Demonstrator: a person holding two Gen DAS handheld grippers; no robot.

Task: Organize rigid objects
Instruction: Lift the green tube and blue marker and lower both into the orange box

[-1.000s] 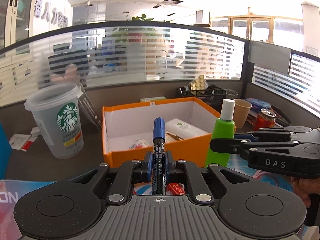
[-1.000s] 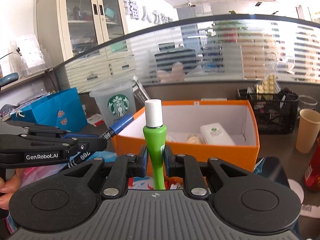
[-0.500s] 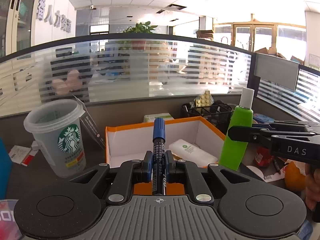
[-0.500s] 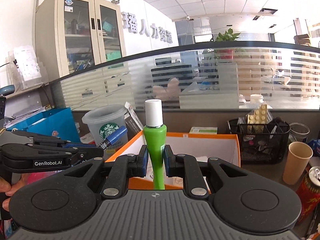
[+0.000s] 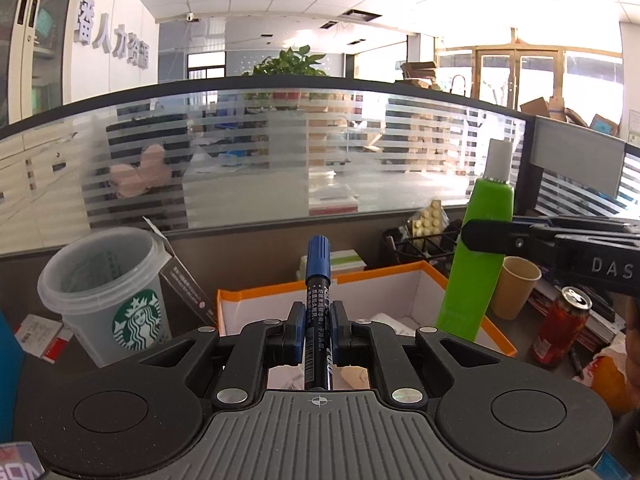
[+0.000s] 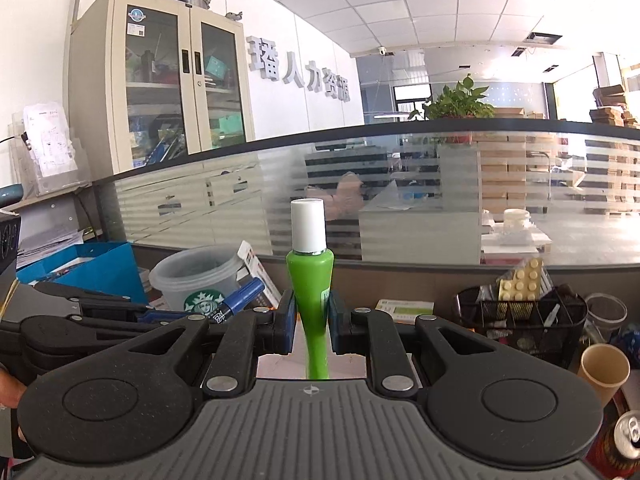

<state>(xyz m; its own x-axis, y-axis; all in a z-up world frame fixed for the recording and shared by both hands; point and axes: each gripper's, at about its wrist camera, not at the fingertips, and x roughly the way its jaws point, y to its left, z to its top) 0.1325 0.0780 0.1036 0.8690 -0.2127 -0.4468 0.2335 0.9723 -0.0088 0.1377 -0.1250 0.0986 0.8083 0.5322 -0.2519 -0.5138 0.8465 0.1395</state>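
Office desk | left gripper (image 5: 318,334) clamps marker (image 5: 317,304) | right gripper (image 6: 311,322) clamps green bottle (image 6: 310,280)

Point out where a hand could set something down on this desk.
Barest patch: dark desktop between the plastic cup and the orange box. The box floor has some room beside a white pack. Crowded on the right: paper cup, red can, wire basket.

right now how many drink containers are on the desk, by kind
starbucks plastic cup: 1
paper cup: 1
clear plastic cup: 1
red drink can: 1
total: 4
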